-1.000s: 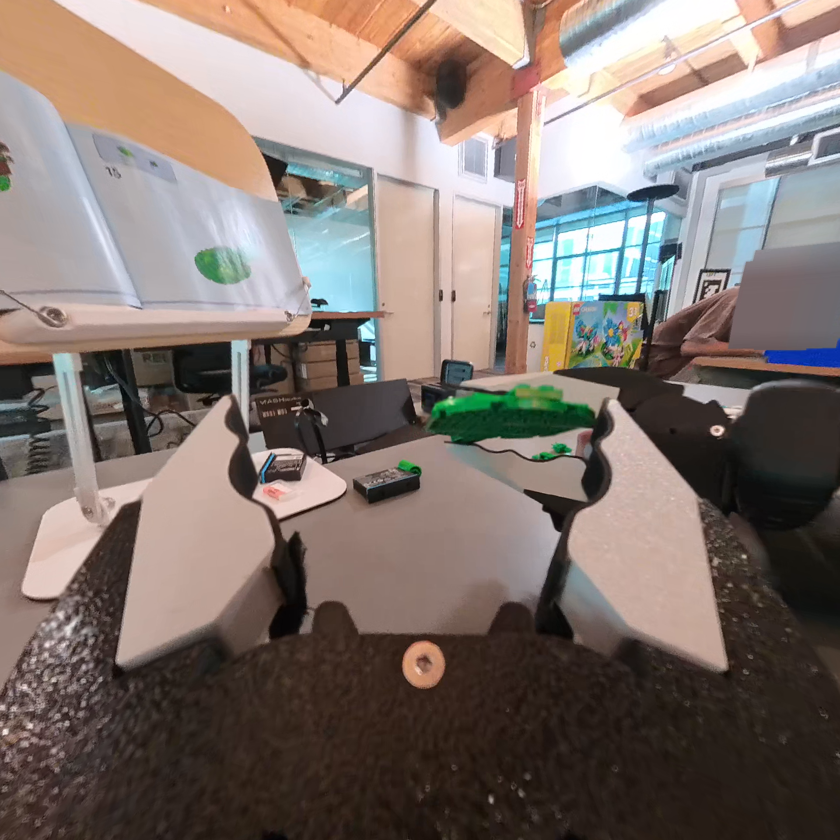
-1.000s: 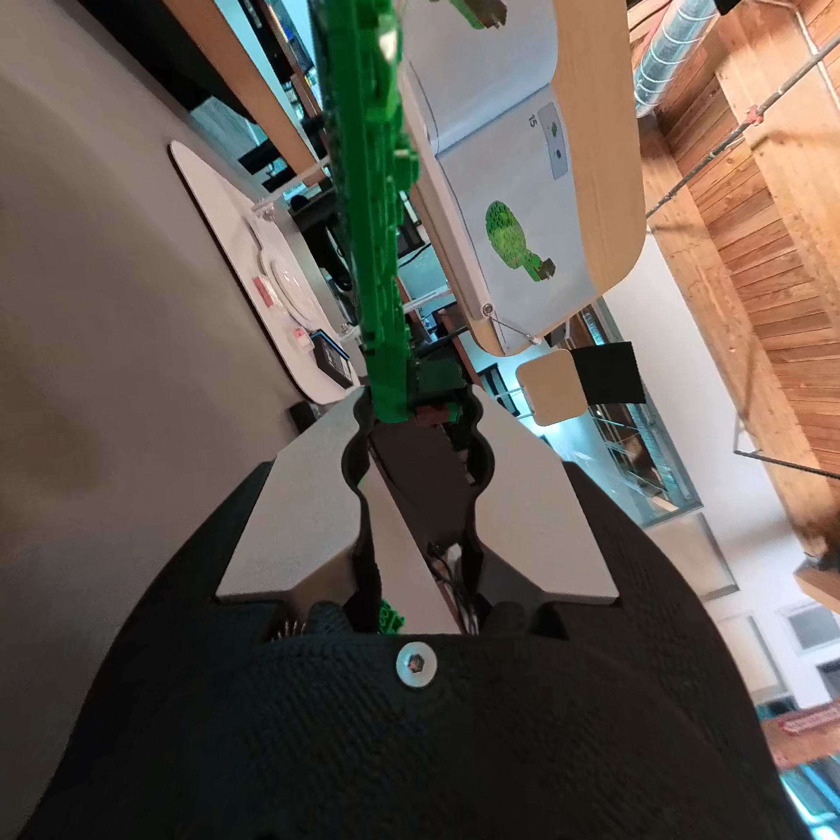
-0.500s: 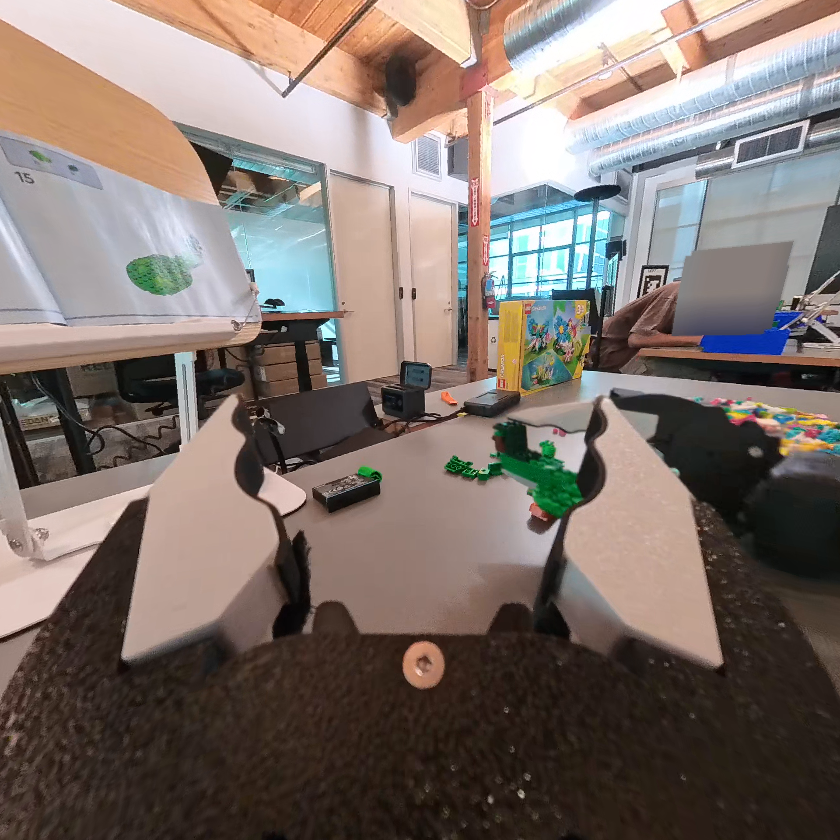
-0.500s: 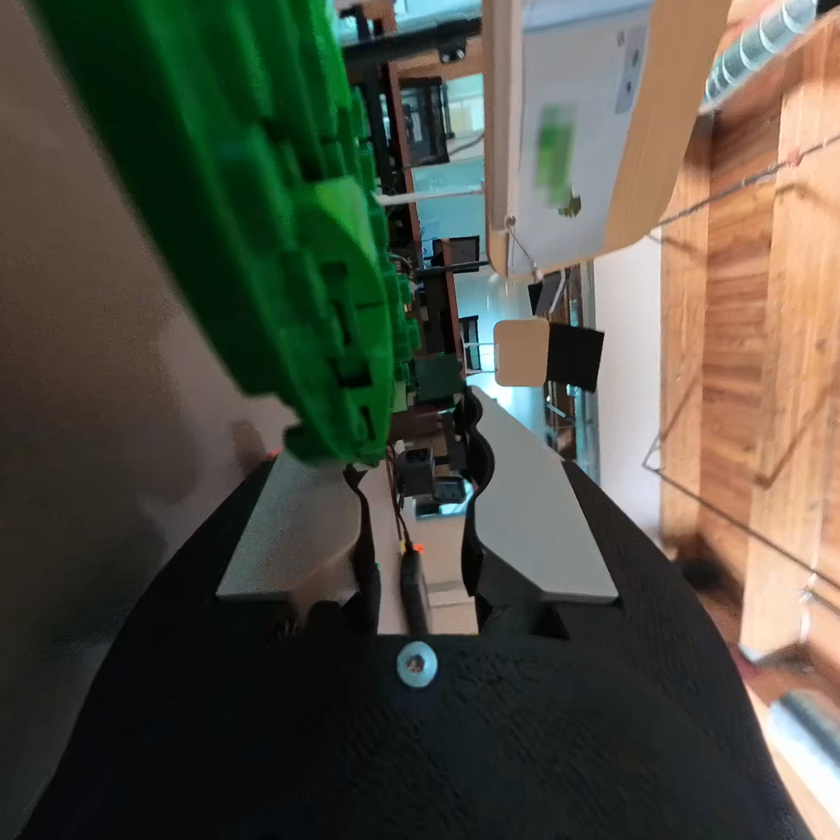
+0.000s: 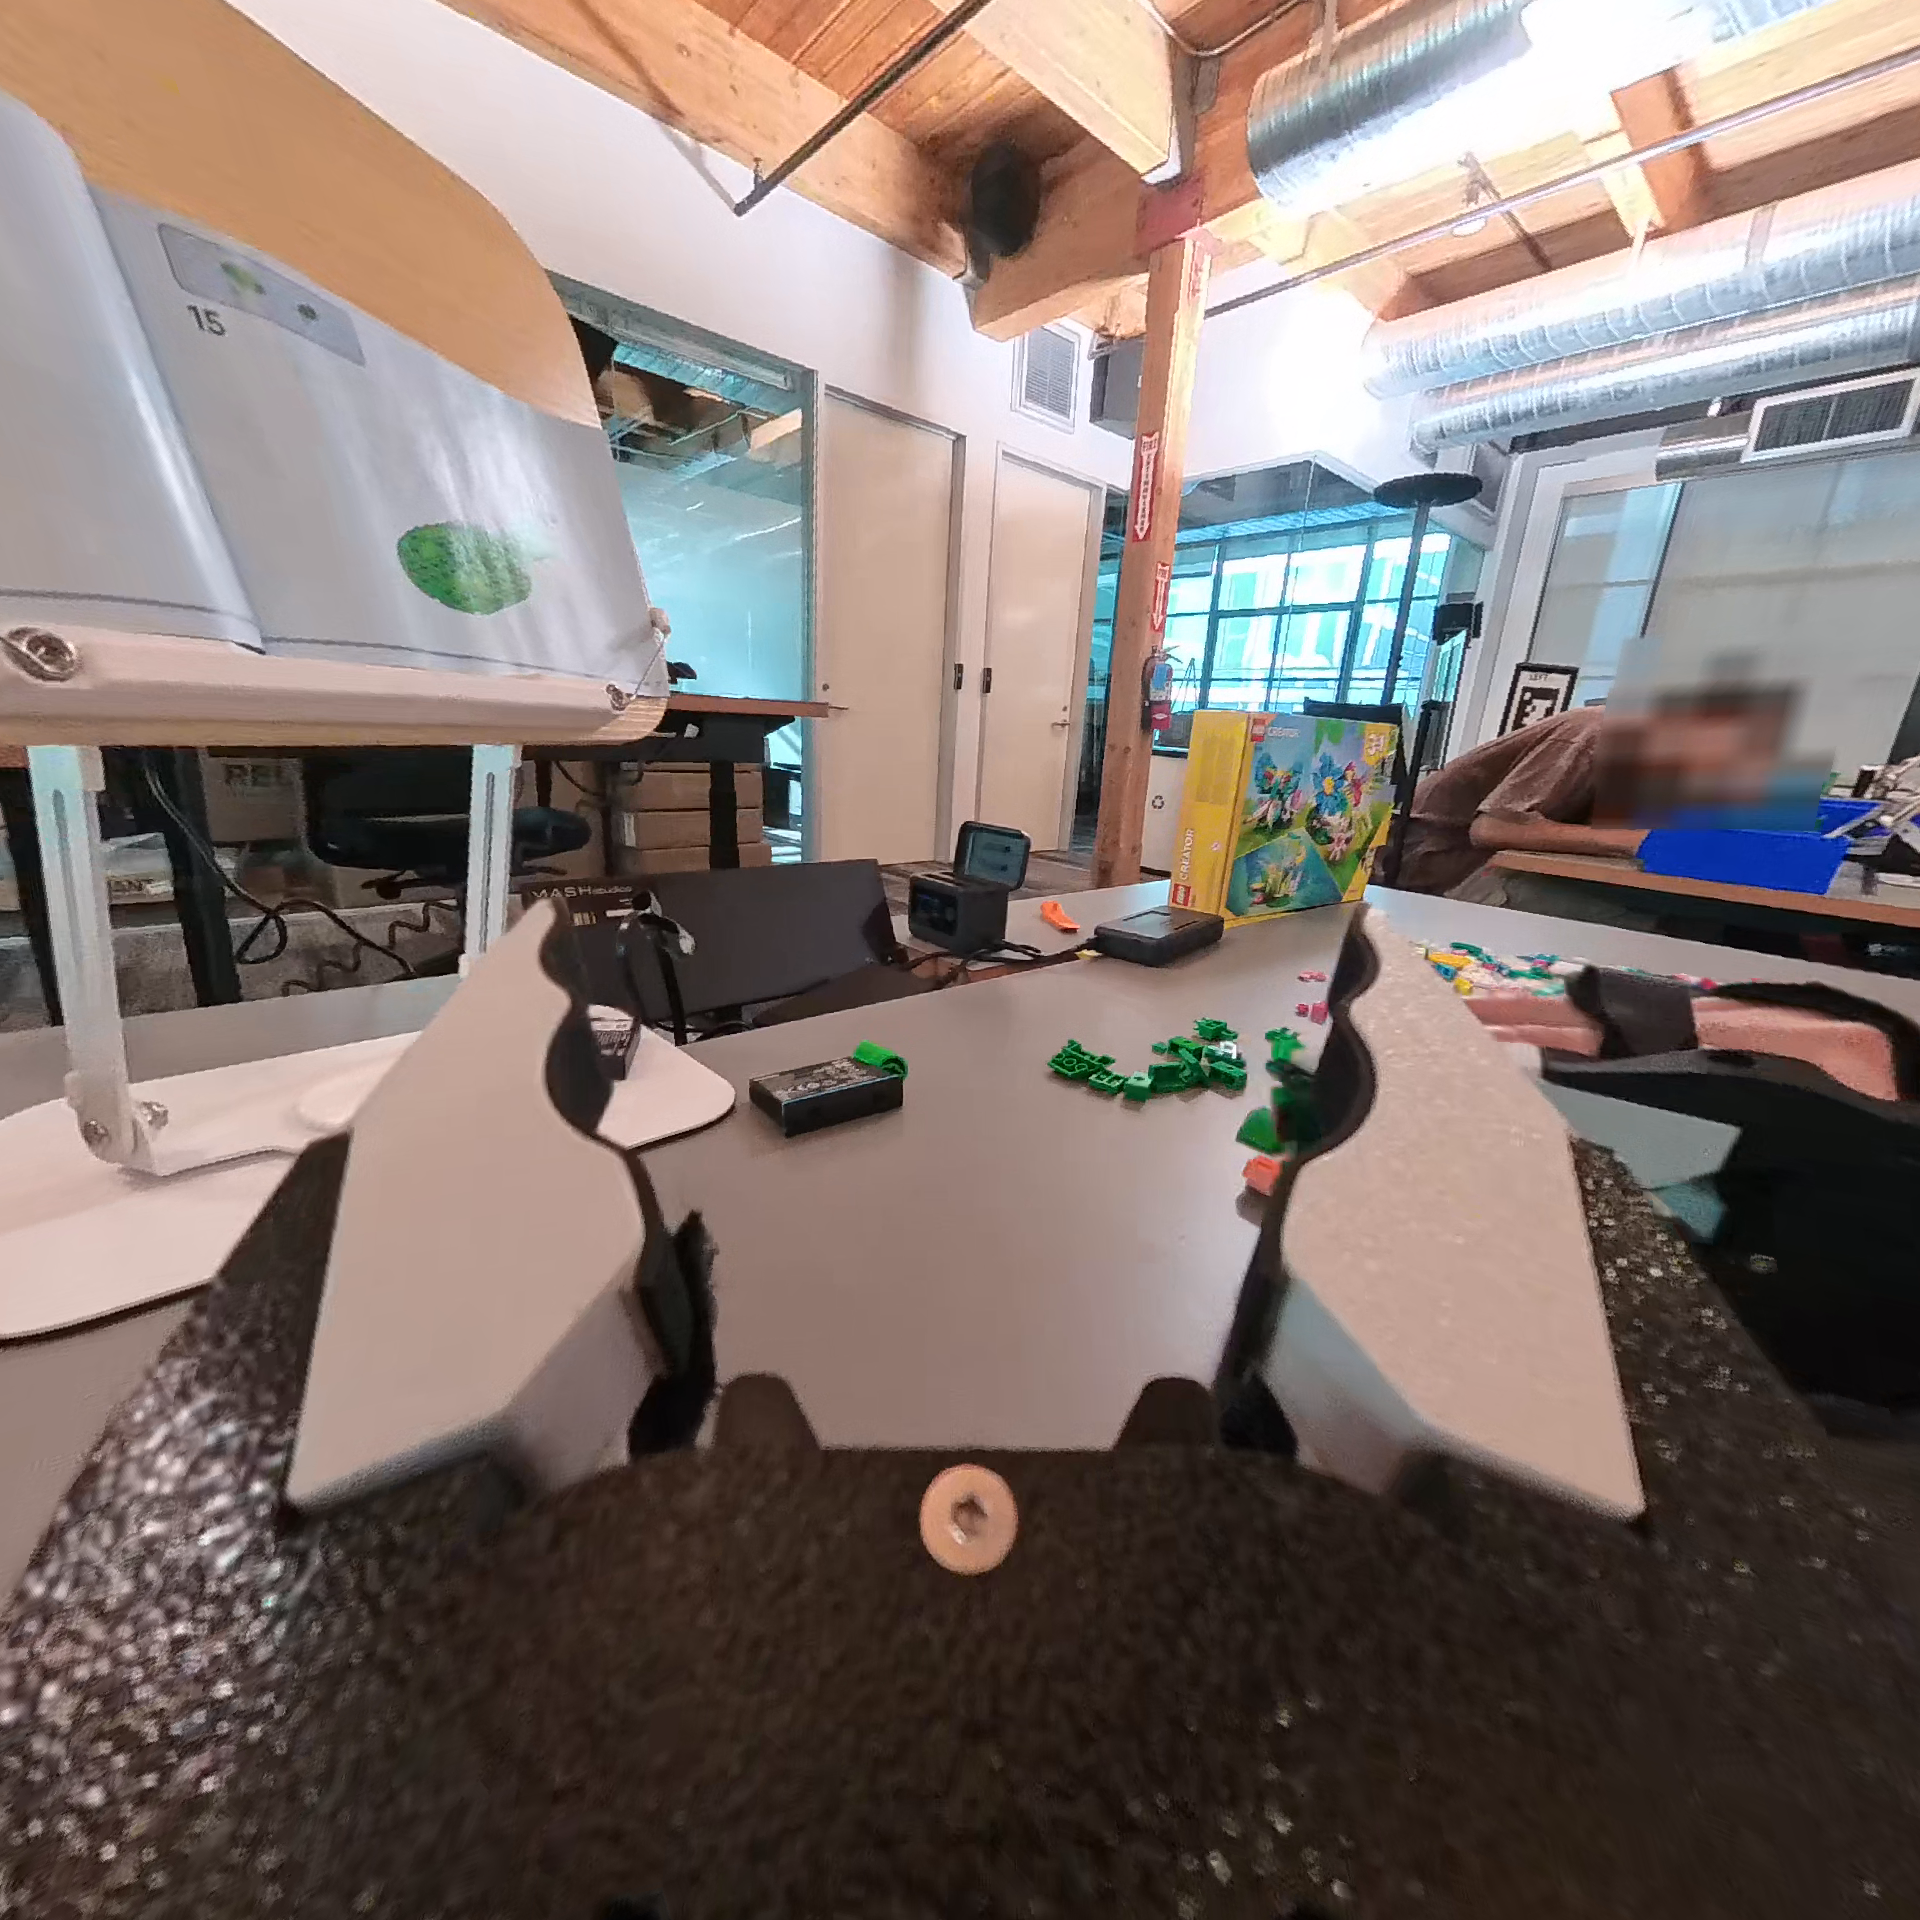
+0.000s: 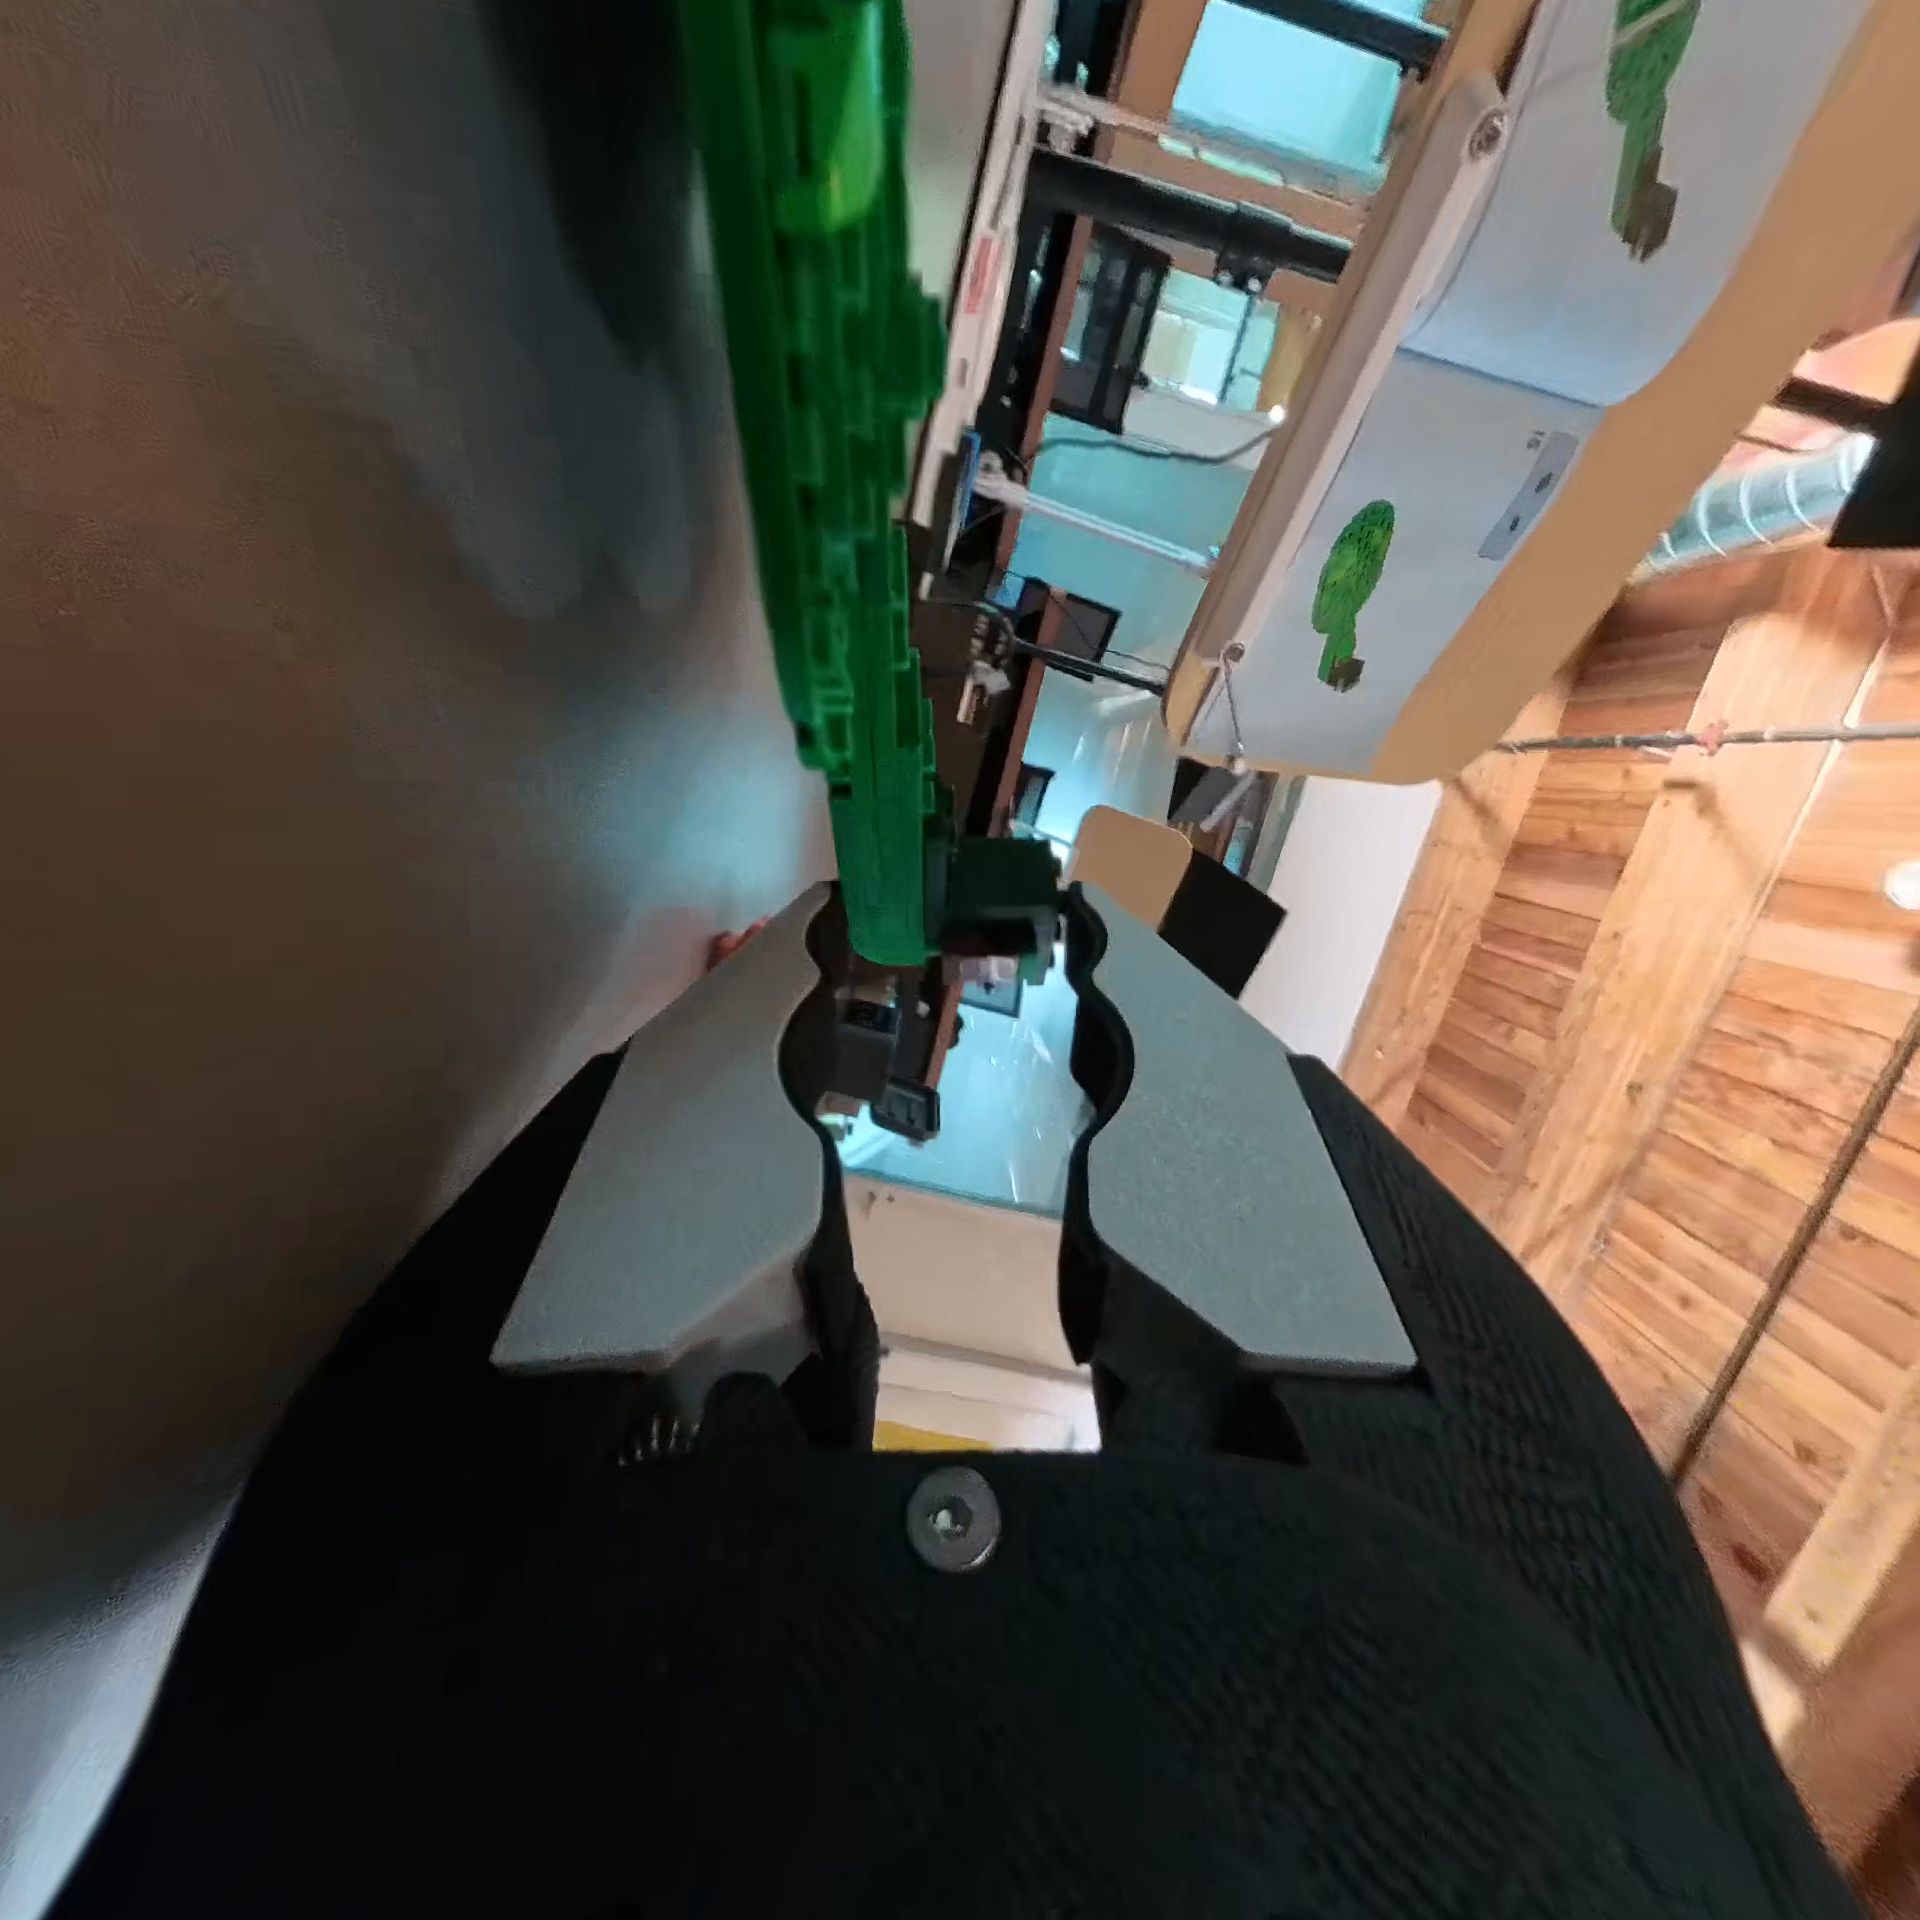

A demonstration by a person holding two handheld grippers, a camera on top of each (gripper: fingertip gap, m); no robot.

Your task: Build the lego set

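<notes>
- Your left gripper (image 5: 956, 1049): jaws spread wide apart, nothing between them, held low over the grey table (image 5: 977, 1226).
- Your right gripper (image 6: 945, 925): rolled onto its side, so the table runs up the left of its view. Its jaws sit partly apart; the end of the green lego assembly (image 6: 842, 499) lies between the tips against the left one, with a small dark green piece beside it. A gap shows at the right finger (image 6: 1216, 1174), so you cannot tell whether the grip is firm.
- Green lego assembly: a long flat build of stacked plates, seen edge-on in the right wrist view, reaching away from the fingertips close above the table.
- Loose green pieces (image 5: 1153, 1070): scattered on the table ahead of the left gripper, near its right finger.
- Black box (image 5: 826, 1091): small, with a green piece at one end, left of the loose pieces.
- Instruction booklet (image 5: 312, 488): open on a white stand (image 5: 83, 935), upper left.
- Lego box (image 5: 1288, 821): yellow, upright at the far table edge.
- Multicoloured pieces (image 5: 1486, 961): far right on the table.
</notes>
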